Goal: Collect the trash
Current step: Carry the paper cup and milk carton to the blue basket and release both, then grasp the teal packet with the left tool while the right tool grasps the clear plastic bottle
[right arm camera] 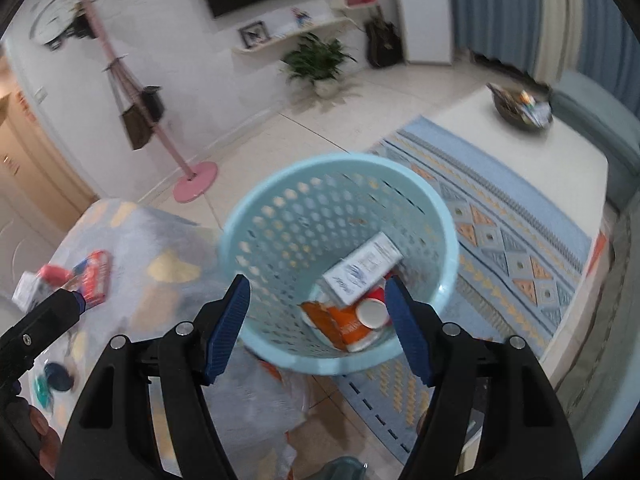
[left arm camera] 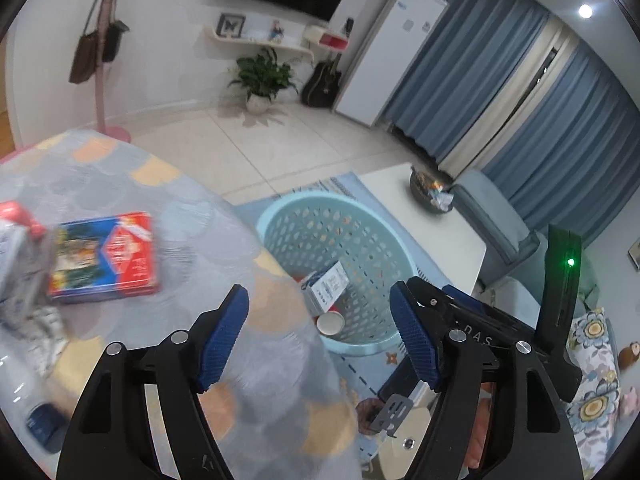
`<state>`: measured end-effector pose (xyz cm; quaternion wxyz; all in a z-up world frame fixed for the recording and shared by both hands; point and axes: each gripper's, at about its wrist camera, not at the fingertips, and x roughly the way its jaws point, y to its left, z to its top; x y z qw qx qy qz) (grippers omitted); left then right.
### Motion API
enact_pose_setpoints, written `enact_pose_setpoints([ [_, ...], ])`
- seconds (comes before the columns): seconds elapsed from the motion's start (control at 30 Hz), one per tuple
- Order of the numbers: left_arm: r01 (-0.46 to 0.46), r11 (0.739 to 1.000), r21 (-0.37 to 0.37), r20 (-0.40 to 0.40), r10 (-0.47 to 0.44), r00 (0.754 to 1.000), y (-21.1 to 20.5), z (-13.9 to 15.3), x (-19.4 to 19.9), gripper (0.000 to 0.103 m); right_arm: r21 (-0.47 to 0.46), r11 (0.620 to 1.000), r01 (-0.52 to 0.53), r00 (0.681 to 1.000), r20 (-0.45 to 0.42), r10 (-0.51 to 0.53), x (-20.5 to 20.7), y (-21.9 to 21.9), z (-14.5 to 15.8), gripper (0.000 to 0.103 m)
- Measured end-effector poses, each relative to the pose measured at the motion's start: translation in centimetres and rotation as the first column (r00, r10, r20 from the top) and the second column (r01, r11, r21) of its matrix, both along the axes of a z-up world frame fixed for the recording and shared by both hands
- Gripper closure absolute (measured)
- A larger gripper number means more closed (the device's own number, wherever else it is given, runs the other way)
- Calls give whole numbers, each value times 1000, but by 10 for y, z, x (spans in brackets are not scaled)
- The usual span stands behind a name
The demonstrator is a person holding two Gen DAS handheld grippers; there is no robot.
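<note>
Our right fingers [right arm camera: 316, 324] gape wide and empty, tilted down over the blue basket [right arm camera: 280, 216] at frame centre, which holds a white carton [right arm camera: 362, 268]. Our left fingers [left arm camera: 320, 336] gape empty too, above the worktop [left arm camera: 120, 184] edge; a red box [left arm camera: 106, 258] lies left.

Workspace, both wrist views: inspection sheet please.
Surface: table under a patterned cloth, blurred.
Job's things: blue basket on the floor beside the table holds a white box, a red cup and an orange wrapper. Red box lies on the table.
Clutter: bottle with blue cap near the table edge; other items at the left too blurred to name.
Grippers: left tool open, empty; right tool open, empty, over the basket.
Cables: nothing seen.
Surroundings: rug, coat stand, plant, curtains.
</note>
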<state>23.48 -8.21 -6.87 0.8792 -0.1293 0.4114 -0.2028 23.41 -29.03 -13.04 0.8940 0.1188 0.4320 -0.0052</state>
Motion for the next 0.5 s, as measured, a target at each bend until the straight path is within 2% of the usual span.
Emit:
enact_pose_setpoints([
  [0.17, -58, 998, -8, 82, 59, 995, 42, 27, -42, 31, -20, 994, -111, 991, 77, 112, -18, 45, 31, 37],
  [0.3, -135, 991, 9, 137, 132, 982, 80, 45, -73, 30, -37, 973, -228, 963, 135, 231, -36, 91, 53, 37],
  [0.4, -225, 974, 26, 158, 218, 963, 119, 50, -100, 26, -44, 943, -330, 930, 156, 333, -47, 129, 63, 37],
  [0.47, -302, 951, 60, 163, 289, 943, 144, 48, -114, 17, -51, 915, -401, 901, 159, 404, -54, 156, 66, 37],
  [0.5, -336, 938, 82, 158, 321, 934, 154, 46, -119, 16, -50, 905, -423, 891, 155, 426, -56, 166, 66, 37],
])
